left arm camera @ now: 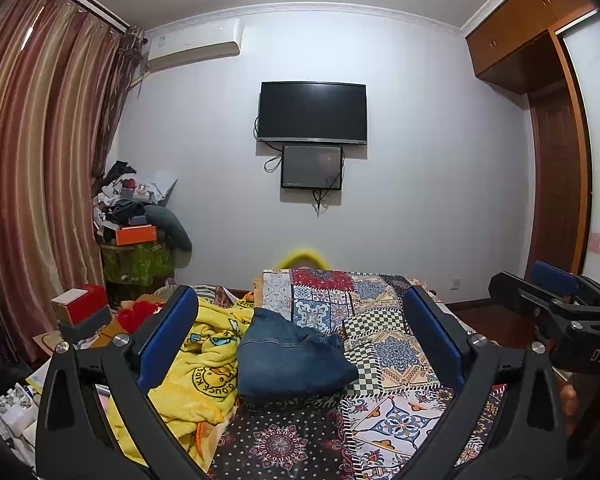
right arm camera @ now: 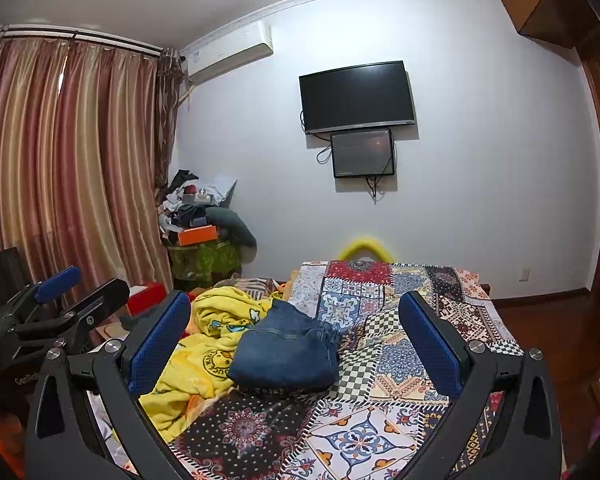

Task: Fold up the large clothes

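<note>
Both claws hang above the near end of the bed [left arm camera: 400, 412], spread wide and empty, looking along it toward the far wall.

The left claw [left arm camera: 300, 340] has its blue pads [left arm camera: 168, 340] far apart, and the jeans [left arm camera: 288, 360] sit in the gap between them, at the centre of that frame. The right claw [right arm camera: 296, 344] is just as wide, and in its view the jeans [right arm camera: 288, 356] lie slightly left of centre in the lower half. The right claw also shows at the right edge of the left view [left arm camera: 556, 296], and the left claw at the left edge of the right view [right arm camera: 68, 300], so the two are side by side.

The jeans look like a compact, already doubled bundle resting on the patterned bedspread, with their left edge touching the crumpled yellow blanket [left arm camera: 204, 360]. The bundle's long axis seems to run across the frame, roughly left to right.

Judging by this, the jeans lie straight ahead and below both claws, a little closer to the left one's centreline; either could reach down and forward to them. The fold looks largely done, though its neatness is hard to judge from here.
</note>
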### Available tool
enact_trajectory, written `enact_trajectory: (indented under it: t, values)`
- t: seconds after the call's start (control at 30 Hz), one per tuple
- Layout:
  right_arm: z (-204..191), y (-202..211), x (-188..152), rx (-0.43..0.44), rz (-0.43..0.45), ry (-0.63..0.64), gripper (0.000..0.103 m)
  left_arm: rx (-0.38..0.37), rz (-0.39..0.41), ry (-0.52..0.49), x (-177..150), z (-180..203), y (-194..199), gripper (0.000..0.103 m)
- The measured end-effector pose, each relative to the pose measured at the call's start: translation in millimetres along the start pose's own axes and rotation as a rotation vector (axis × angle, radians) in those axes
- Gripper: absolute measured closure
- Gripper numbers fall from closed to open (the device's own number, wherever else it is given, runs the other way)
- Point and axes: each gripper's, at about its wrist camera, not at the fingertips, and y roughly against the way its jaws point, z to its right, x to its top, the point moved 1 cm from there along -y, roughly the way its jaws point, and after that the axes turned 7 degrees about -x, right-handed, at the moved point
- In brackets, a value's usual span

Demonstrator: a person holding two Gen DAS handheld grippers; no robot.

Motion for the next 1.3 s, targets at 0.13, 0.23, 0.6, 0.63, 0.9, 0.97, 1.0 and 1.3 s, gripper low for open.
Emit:
enact_trajectory:
  t: [0.13,0.23,0.6,0.63,0.9,0.97,1.0,1.3]
  values:
    - [0,-1,0,-0.005,-0.003,0.005,0.000,-0.003,0.001,-0.004,0,-1,0,0.000]
    - [0,-1,1,-0.004,-0.003,0.002,0.000,-0.004,0.000,-0.005,-1,-1,0,0.000]
    - [1,-2,0,-0.003,-0.010,0.001,0.000,-0.006,-0.002,0.001,-2,-4,-2,0.000]
    - [1,-2,0,-0.003,-0.011,0.000,0.000,-0.007,-0.003,0.002,-2,-4,-2,0.000]
    - [2,-3,0,-0.012,-0.015,-0.005,0.000,-0.025,-0.010,0.022,-4,-7,-4,0.000]
    - [2,-2,0,-0.015,-0.014,-0.006,0.000,-0.028,-0.012,0.032,-3,-8,-5,0.000]
    - [3,-2,0,-0.017,-0.014,-0.007,0.000,-0.028,-0.011,0.038,-3,-9,-5,0.000]
    - [6,-3,0,-0.019,-0.014,-0.013,0.000,-0.043,-0.018,0.066,-2,-14,-5,0.000]
